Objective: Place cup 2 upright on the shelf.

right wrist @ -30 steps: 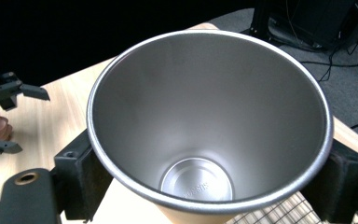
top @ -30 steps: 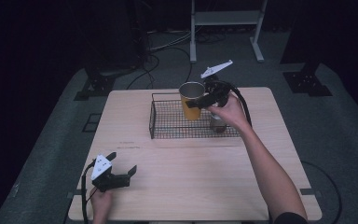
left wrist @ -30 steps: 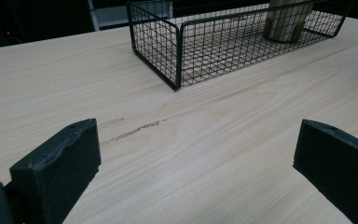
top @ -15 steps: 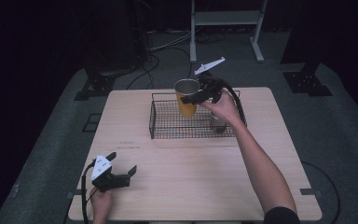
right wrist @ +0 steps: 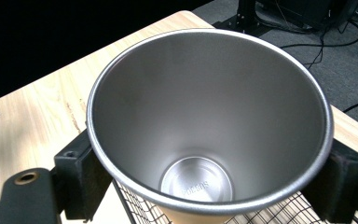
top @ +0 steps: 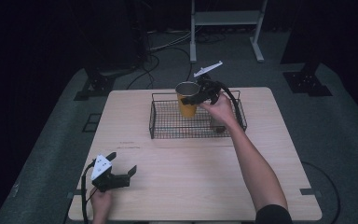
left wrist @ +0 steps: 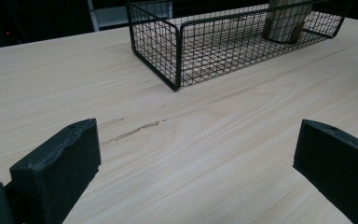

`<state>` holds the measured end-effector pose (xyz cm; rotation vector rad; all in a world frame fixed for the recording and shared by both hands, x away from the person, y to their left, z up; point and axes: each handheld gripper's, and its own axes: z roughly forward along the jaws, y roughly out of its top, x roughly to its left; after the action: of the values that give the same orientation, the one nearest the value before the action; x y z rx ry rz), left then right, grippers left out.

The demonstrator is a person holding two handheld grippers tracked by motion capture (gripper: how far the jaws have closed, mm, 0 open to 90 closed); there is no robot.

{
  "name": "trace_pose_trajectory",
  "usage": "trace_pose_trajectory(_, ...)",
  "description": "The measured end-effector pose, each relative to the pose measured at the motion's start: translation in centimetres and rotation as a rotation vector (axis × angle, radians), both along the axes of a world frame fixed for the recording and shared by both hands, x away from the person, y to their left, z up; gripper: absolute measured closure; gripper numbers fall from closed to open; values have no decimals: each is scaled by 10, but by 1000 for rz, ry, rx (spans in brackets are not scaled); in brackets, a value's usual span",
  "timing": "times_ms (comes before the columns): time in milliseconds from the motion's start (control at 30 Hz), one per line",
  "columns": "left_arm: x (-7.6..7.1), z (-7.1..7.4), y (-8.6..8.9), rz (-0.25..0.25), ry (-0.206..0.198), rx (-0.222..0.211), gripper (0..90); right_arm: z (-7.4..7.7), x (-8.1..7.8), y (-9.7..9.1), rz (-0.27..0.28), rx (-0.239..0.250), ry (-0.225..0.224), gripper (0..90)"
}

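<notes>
Right tool (top: 196, 97): clamped on a steel cup (top: 187, 99), one jaw on either side of the wall just below the rim. The high view shows the cup with an orange outer wall and a silver rim, upright, at the 12 o'clock side of a black wire basket (top: 196, 116), its lower part inside the basket outline. Whether its base rests on the basket floor or hangs above it cannot be told. In the right gripper view the cup (right wrist: 209, 121) is empty; its brushed inside and stamped bottom are plain to see, and the basket mesh (right wrist: 279, 212) lies below it.

The basket stands on the desk (top: 191, 186) toward 12 o'clock, slightly right of centre. A second item (top: 220, 129) lies in its 4 o'clock corner, too dark to identify. In the left gripper view a pale cylindrical object (left wrist: 286, 21) stands inside the basket (left wrist: 223, 42) at its far end.

Left tool (top: 121, 175): released, jaws wide apart and gripping nothing, held low over the desk at the 7 o'clock corner, well apart from the basket. Bare wood (left wrist: 191, 140) shows between its jaws.
</notes>
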<state>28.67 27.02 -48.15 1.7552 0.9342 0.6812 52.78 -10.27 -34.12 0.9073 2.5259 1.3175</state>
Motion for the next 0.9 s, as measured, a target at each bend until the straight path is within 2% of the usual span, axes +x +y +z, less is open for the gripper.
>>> trace_pose_trajectory(300,0,0,0,-1,-1,-1,0,-9,3,6,-12,-10,5,140)
trace_pose_trajectory(333,0,0,0,-1,2,2,0,-13,4,10,-5,-25,8,140)
trace_pose_trajectory(467,0,0,0,-1,0,5,0,-19,4,14,-3,-34,8,140)
trace_pose_trajectory(733,0,0,1,-2,-3,5,0,-39,9,17,-23,-40,42,140)
trace_pose_trajectory(900,1,0,0,-1,-4,0,0,-42,10,18,-29,-40,56,140)
